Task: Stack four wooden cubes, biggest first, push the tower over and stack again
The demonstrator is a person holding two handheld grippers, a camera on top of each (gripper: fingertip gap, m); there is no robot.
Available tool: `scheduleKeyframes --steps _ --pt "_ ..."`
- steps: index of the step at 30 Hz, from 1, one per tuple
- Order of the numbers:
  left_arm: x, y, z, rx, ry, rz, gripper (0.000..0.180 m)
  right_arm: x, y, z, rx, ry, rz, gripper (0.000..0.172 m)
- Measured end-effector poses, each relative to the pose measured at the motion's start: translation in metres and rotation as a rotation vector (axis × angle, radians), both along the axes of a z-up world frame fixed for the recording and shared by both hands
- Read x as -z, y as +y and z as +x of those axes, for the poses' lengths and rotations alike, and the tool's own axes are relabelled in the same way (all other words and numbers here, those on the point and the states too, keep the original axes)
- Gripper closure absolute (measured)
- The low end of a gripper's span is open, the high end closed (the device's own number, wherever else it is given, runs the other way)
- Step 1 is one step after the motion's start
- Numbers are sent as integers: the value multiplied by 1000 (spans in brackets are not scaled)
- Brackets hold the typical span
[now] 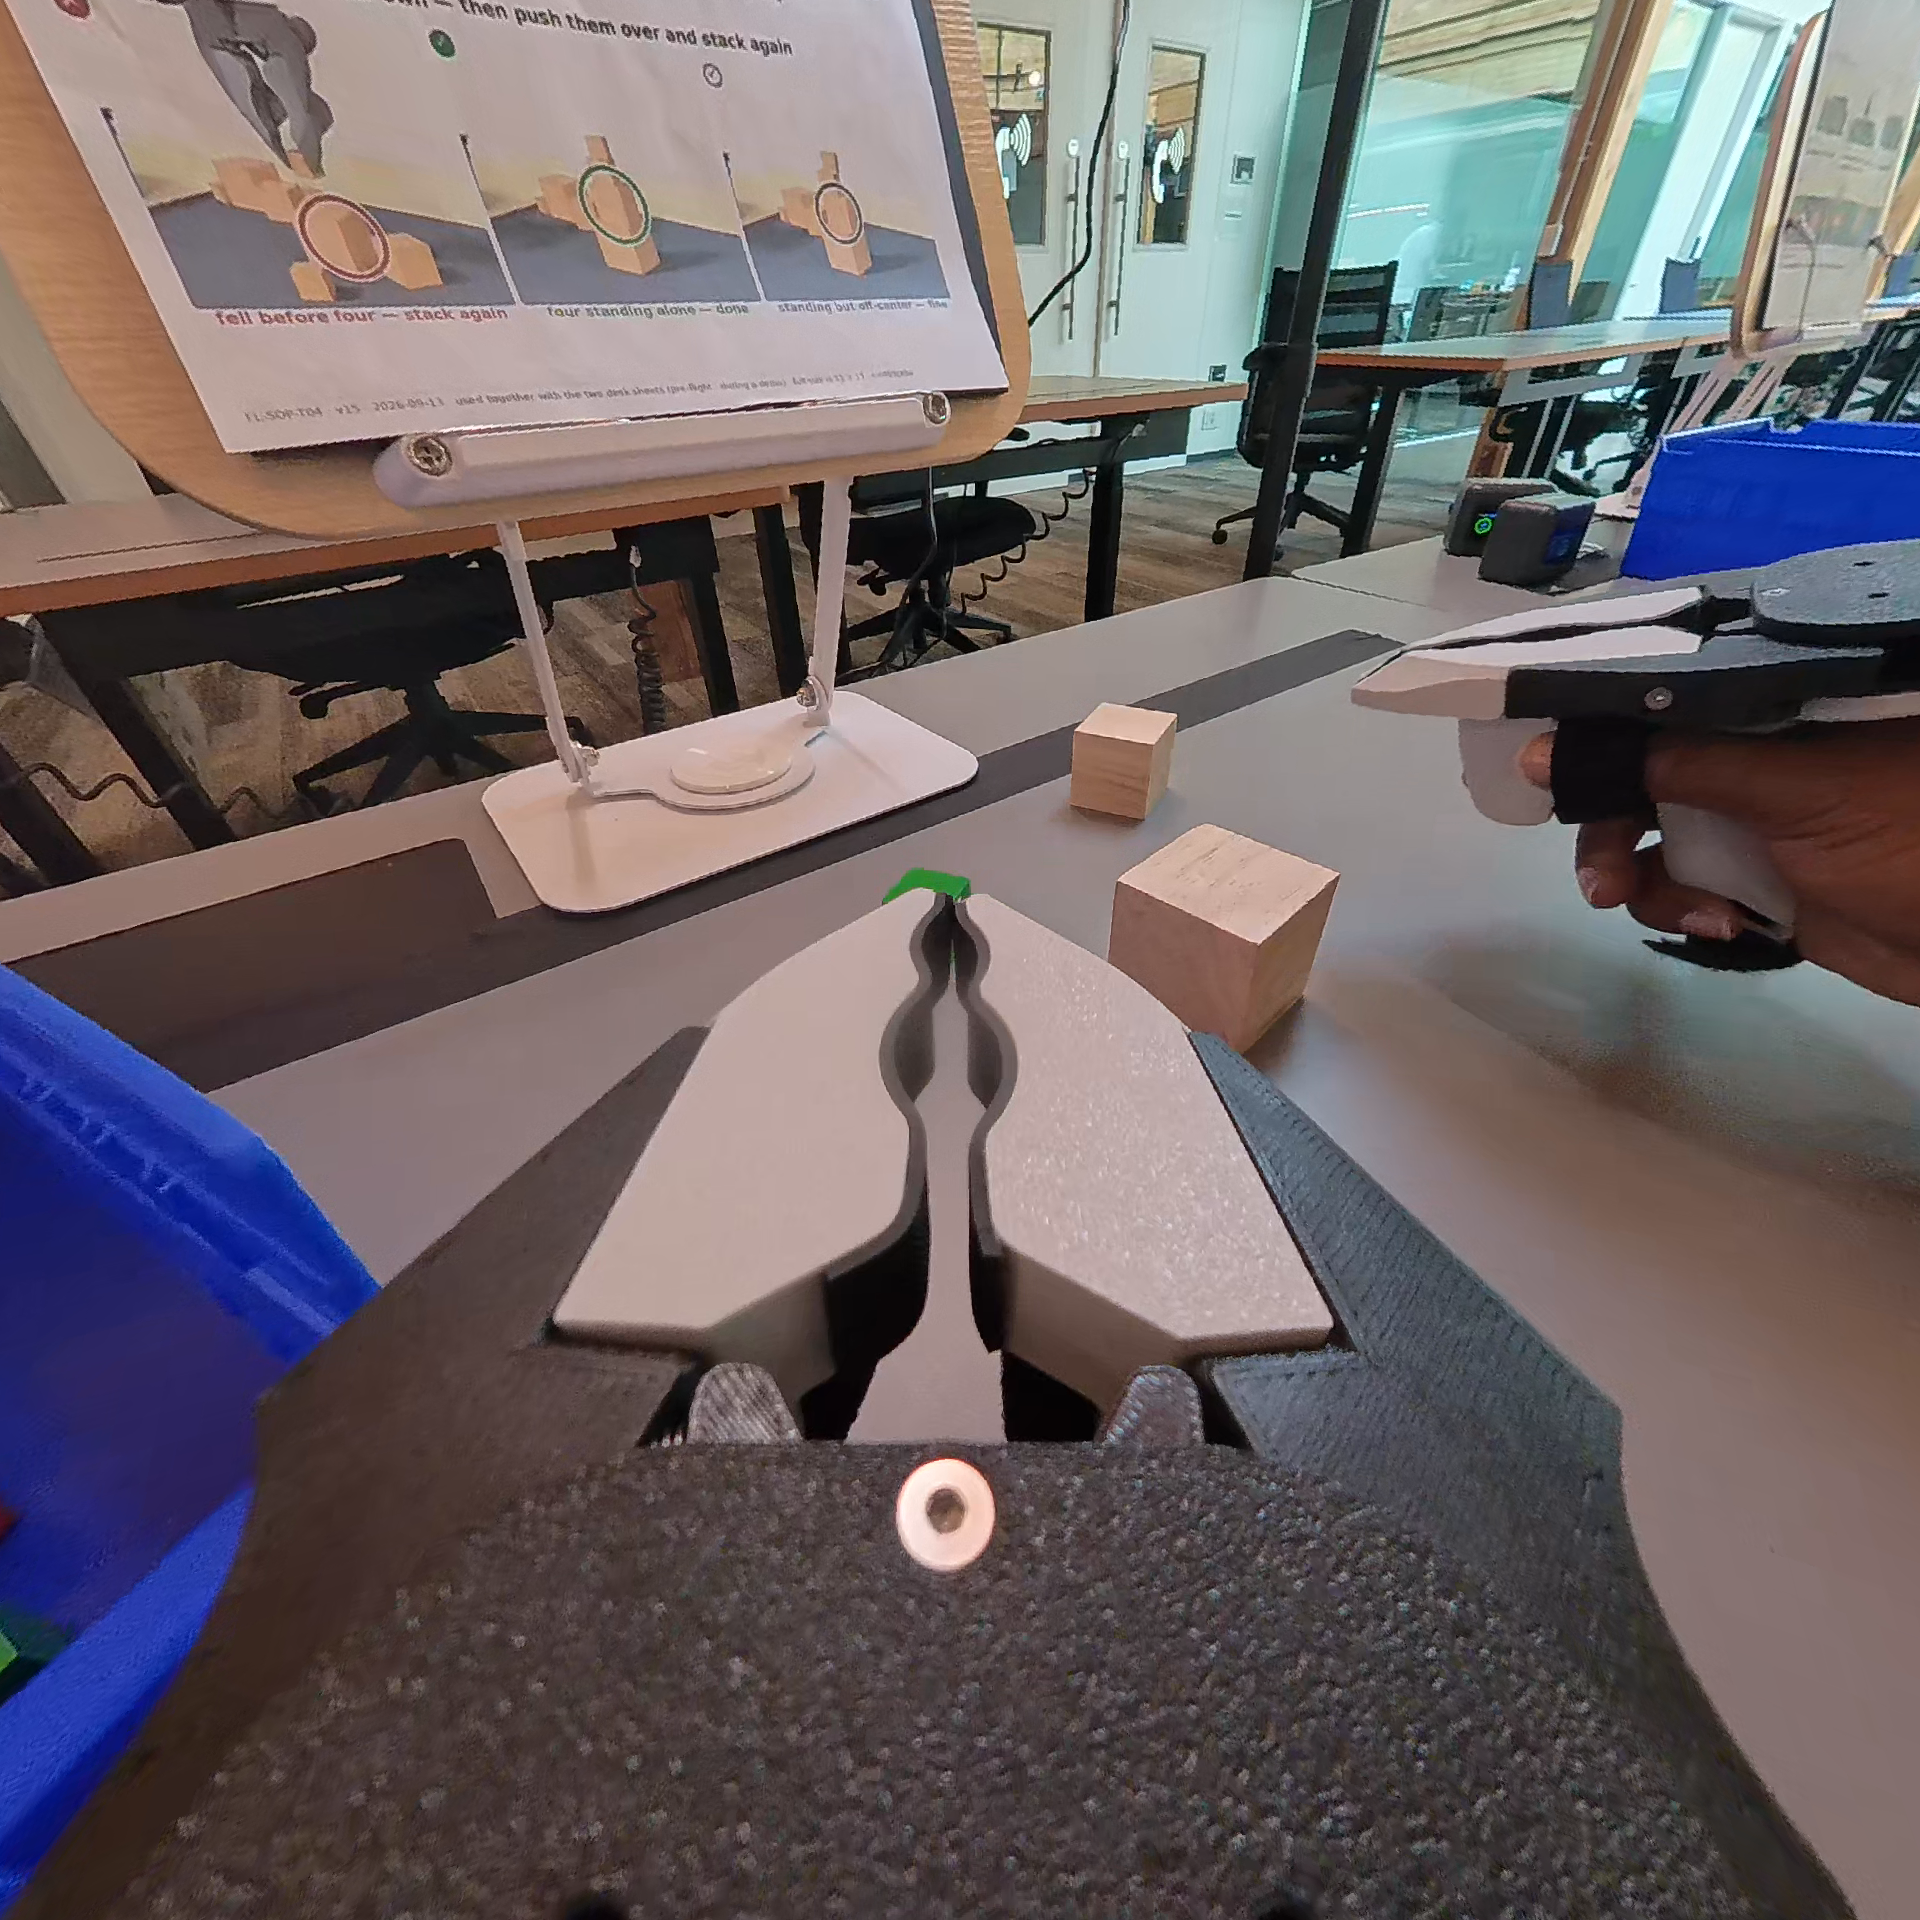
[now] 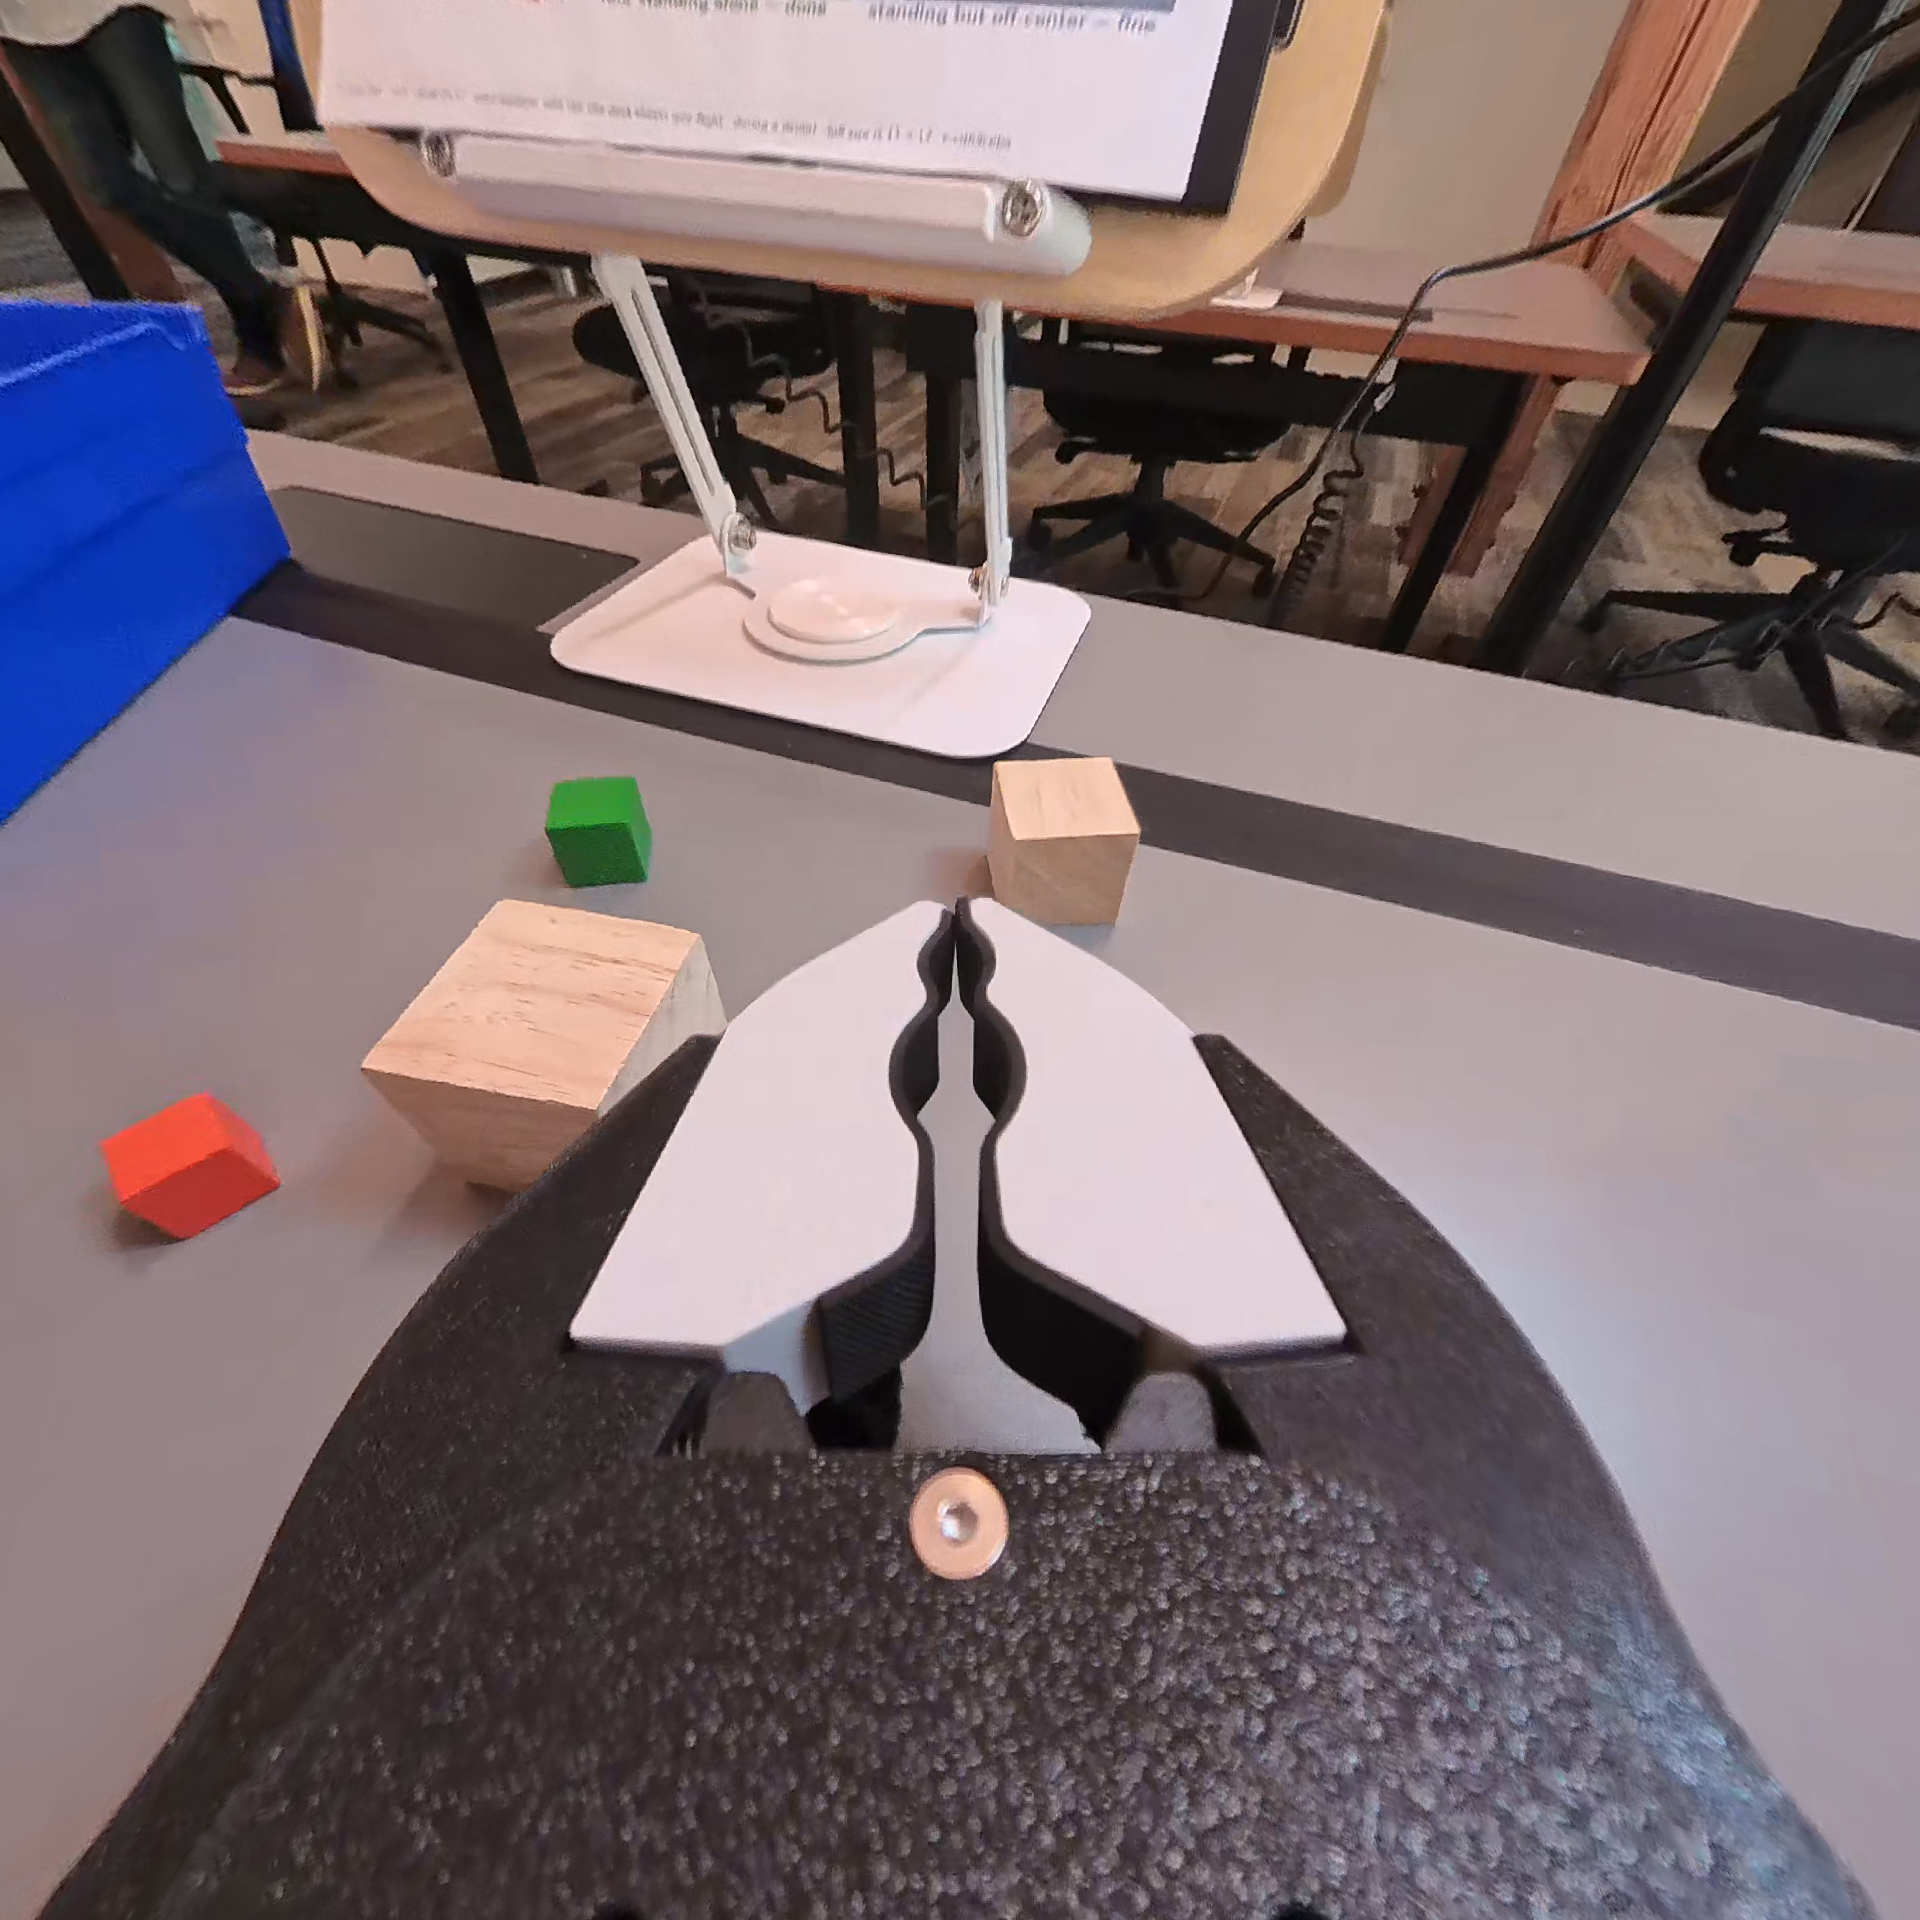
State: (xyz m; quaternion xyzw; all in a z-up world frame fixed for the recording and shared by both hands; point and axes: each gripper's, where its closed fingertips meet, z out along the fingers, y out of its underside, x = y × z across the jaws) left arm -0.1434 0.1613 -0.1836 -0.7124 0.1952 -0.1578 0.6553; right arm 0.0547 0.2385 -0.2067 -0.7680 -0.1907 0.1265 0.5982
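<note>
My left gripper (image 1: pixel 948 906) is shut with nothing between its pads, low over the grey table (image 1: pixel 1455 1195). A green cube (image 1: pixel 925 885) peeks out just beyond its tips; the right wrist view shows this cube (image 2: pixel 600 831) standing free on the table. A large wooden cube (image 1: pixel 1226 925) sits just right of the left fingers, and a small wooden cube (image 1: pixel 1122 758) lies farther back. My right gripper (image 2: pixel 956 912) is shut and empty, with the small wooden cube (image 2: pixel 1060 836) just beyond its tips and the large one (image 2: pixel 540 1039) at its left. It also shows, held by a hand, in the left wrist view (image 1: pixel 1366 694).
A red block (image 2: pixel 192 1164) lies at the left. A blue bin (image 1: pixel 125 1247) stands at the left edge, and it also shows in the right wrist view (image 2: pixel 104 499). Another blue bin (image 1: pixel 1766 499) is at the far right. A white document stand (image 1: pixel 727 790) stands at the back. The grippers' ends are close to 20 centimeters from one another. To reach the small wooden cube (image 1: pixel 1122 758) in a straight line is about 11 centimeters for my right fingers, about 25 centimeters for my left.
</note>
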Motion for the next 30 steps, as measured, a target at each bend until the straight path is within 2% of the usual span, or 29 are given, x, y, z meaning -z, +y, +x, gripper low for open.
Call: scheduleKeyframes --steps 8,17,20,23,26,30 --pt "-2 -1 -3 -17 -9 -2 180 -26 -7 10 13 42 83 172" --pt "-5 -1 -6 -27 -8 16 180 -88 -29 39 18 45 270 171" --pt "-8 0 -11 -42 -4 38 180 -101 -37 51 24 44 313 171" --pt "-14 2 -18 -60 0 64 180 -98 -41 50 -33 45 323 171" --pt "-17 5 -26 -78 -7 74 180 -82 -39 40 -100 35 305 171" --pt "-20 6 -31 -92 -10 81 180 -58 -31 36 -56 -21 255 168"
